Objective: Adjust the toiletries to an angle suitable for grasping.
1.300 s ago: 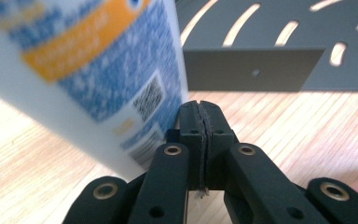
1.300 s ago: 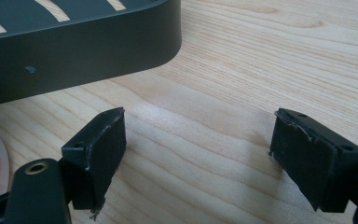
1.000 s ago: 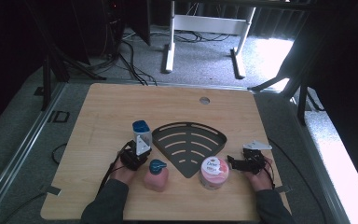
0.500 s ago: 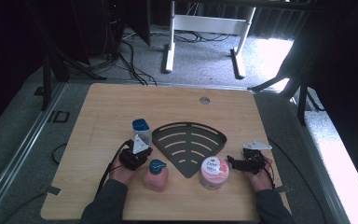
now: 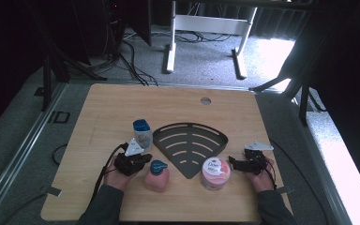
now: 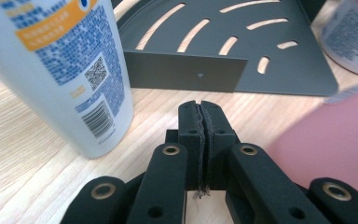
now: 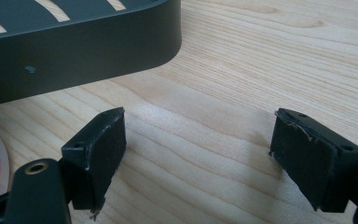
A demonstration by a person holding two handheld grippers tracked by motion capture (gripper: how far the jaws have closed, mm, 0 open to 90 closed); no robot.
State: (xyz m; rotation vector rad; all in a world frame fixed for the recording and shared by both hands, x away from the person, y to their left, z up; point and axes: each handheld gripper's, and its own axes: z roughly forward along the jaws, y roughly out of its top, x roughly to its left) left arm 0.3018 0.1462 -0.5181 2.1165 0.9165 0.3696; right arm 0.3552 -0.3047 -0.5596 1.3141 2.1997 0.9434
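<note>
Left gripper (image 6: 200, 116) pressed together on nothing, white bottle (image 6: 60, 70) at its ten o'clock, pink bottle (image 5: 157, 176) beside it; right gripper (image 7: 198, 154) spread wide over bare table (image 7: 261, 60), dark tray (image 7: 74, 42) at eleven o'clock.

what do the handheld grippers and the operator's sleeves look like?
Both grippers, left gripper and right gripper, are black, with brass-ringed pivot holes and worn dark pads fraying at the edges. Each carries a grey three-cornered plate and trails a black cable. The sleeves are dark grey.
</note>
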